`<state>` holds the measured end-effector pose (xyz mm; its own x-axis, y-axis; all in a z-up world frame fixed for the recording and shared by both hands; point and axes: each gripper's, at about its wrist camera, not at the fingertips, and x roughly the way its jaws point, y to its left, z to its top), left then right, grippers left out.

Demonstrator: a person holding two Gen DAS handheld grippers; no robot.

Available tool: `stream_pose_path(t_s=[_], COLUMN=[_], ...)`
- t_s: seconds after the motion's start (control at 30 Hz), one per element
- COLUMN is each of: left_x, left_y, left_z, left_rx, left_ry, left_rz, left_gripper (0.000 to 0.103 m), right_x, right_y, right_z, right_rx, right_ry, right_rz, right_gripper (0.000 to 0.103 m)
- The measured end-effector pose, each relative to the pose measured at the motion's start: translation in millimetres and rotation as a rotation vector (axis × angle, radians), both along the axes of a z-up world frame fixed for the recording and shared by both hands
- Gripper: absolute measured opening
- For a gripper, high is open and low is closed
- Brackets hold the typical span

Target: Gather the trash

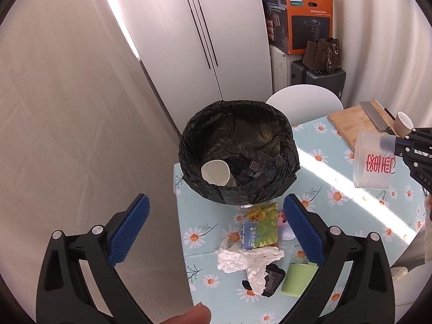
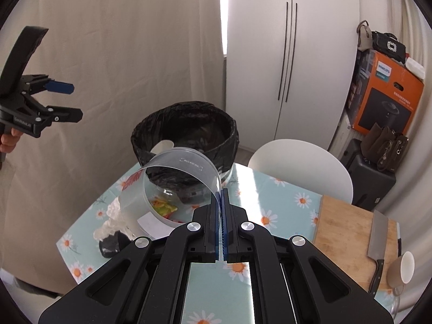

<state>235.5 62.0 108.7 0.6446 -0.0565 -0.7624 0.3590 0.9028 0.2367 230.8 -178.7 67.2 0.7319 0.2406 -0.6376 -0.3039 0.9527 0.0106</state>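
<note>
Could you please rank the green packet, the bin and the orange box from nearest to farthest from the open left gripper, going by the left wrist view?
From the left gripper:
1. Green packet, on the table just beside the right finger.
2. Bin, black-lined, ahead at the table's far edge.
3. Orange box, stacked at the back right, by the wall.

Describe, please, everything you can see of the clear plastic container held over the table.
The clear plastic container is a round, translucent tub with thin walls and red printed characters on its side. It looks empty, apart from scraps seen through it. It is tilted, its mouth facing the right wrist camera, held above the floral tablecloth in front of the black-lined bin. The right claw is shut on its rim; nothing else touches it.
</note>
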Motion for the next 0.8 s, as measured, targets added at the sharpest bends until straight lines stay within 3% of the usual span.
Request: stream_pose_path(t_s=[0.07, 0.27, 0.8], left_x=[0, 1, 8], left_y=[4, 11, 27], left_z=[-18, -74, -221], left_rx=[-0.018, 0.033, -0.056], left_ry=[0.041, 0.119, 0.422], left_rz=[0.001, 0.023, 0.106], left_gripper=[0.097, 0.097, 0.097], right_x=[1, 3, 4], right_y=[1, 8, 17], right_z=[-2, -6, -15], right_rx=[-0.007, -0.027, -0.050], right_ry=[0.008, 0.031, 0.076], right_rz=[-0.001, -0.004, -0.031], right_gripper=[0.002, 0.002, 0.002])
